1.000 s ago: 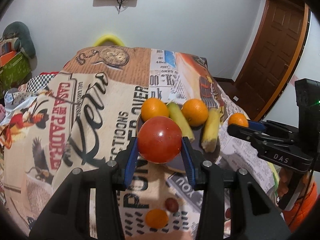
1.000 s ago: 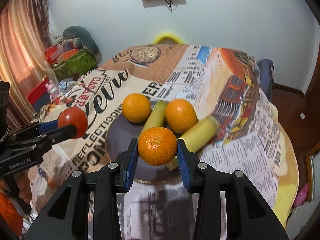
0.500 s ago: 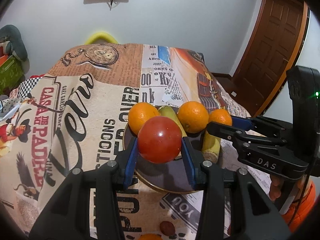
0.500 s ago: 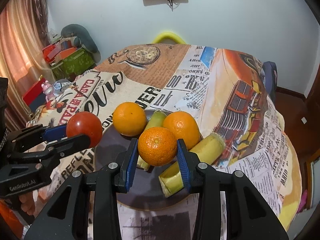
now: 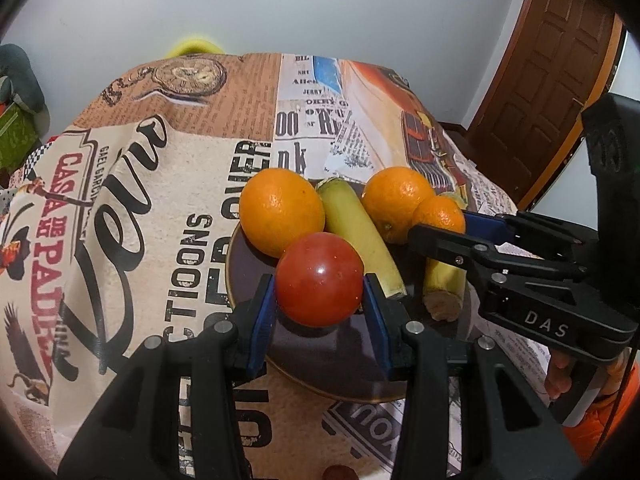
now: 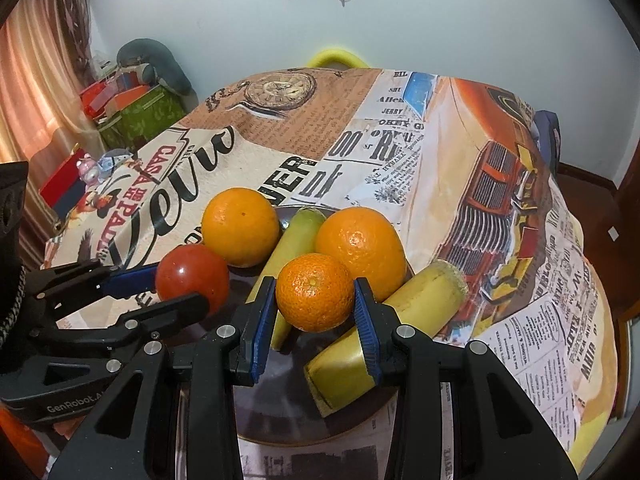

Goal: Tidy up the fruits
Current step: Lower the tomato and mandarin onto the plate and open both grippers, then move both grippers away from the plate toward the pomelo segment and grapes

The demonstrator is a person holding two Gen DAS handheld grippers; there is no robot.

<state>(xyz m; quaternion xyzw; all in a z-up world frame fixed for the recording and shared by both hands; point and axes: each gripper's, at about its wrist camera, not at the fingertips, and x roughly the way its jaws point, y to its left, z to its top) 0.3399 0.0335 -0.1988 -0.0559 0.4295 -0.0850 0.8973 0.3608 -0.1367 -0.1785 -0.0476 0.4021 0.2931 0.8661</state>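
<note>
My left gripper (image 5: 319, 300) is shut on a red tomato (image 5: 319, 279) and holds it over the near side of a dark plate (image 5: 248, 276). My right gripper (image 6: 316, 300) is shut on a small orange (image 6: 315, 291), just above the same plate (image 6: 280, 416). On the plate lie two larger oranges (image 6: 240, 226) (image 6: 360, 247) and two cut yellow-green bananas (image 6: 298, 232) (image 6: 388, 316). In the left wrist view the right gripper (image 5: 440, 222) comes in from the right with the small orange (image 5: 439, 214). The right wrist view shows the left gripper (image 6: 176, 280) at the left with the tomato (image 6: 192, 276).
The table wears a cloth printed like newspaper (image 5: 132, 216). A small dark red fruit (image 5: 340, 472) lies on it at the near edge. A yellow chair back (image 6: 336, 57) stands behind the table, boxes and bags (image 6: 136, 112) at the far left, a brown door (image 5: 560, 60) at the right.
Both grippers have moved forward and down toward the plate, each still holding its fruit. The plate and its fruit now look larger and closer in both views.
</note>
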